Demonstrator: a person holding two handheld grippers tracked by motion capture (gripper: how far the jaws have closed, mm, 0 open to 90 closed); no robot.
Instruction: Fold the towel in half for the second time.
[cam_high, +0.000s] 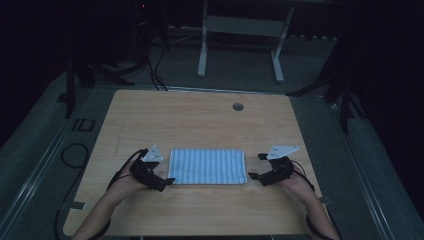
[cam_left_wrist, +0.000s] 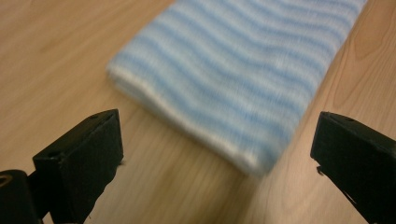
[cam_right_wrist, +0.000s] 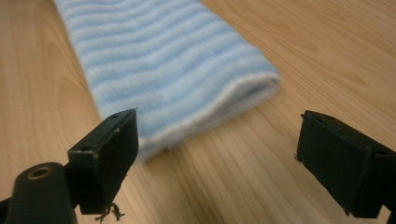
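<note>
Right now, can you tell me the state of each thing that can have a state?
Striped cloth: folded into a flat rectangle, lying on the table, held by no gripper.
Left gripper: jaws open, just off the cloth's left end, nothing between them.
Right gripper: jaws open, just off the cloth's right end, nothing gripped.
Wooden table: bare apart from the cloth, with a small round hole near the far edge.
</note>
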